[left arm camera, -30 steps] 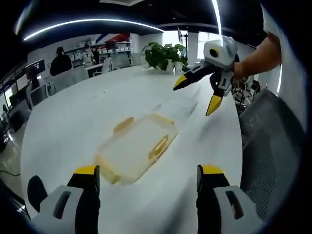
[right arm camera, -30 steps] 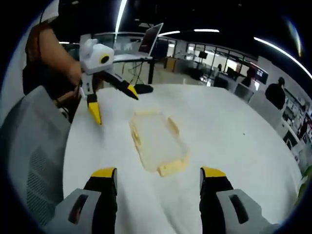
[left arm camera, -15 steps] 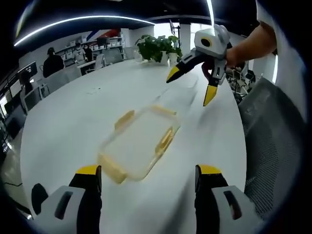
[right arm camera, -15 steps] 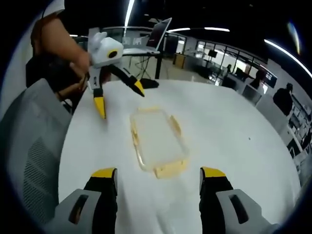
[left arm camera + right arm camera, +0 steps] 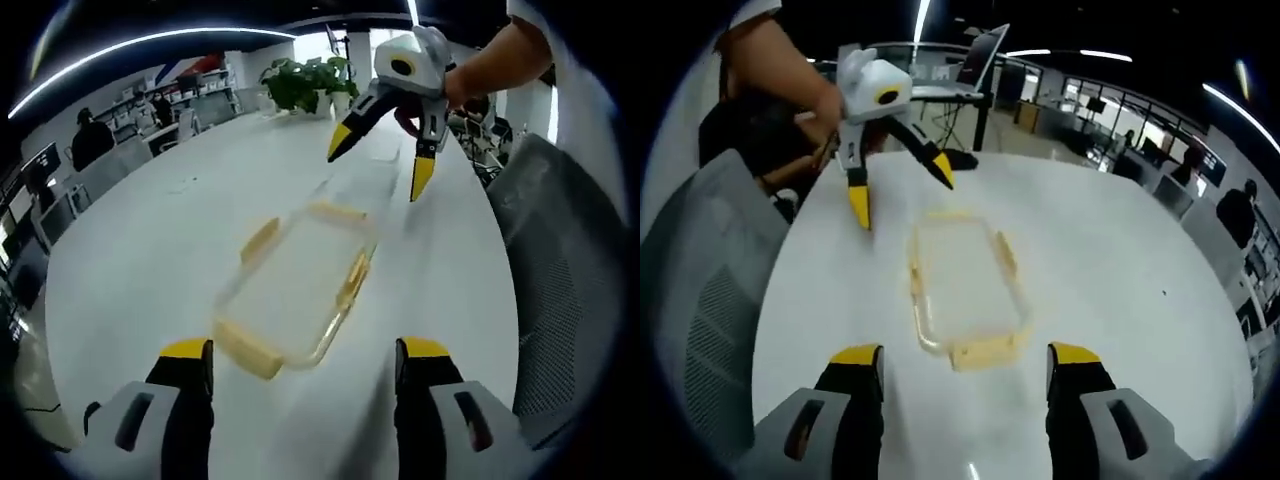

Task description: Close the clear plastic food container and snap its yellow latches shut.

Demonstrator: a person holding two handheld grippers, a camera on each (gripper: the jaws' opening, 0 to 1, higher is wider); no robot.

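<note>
Clear plastic, the container lay on the white table between both grippers—left gripper and right gripper both wide, empty; best press each yellow latch squarely.

Clear container with yellow latches, white table, yellow-tipped, seemingly black tool

The food container lies on the worktop between both grippers (a chair stands alongside).
</note>
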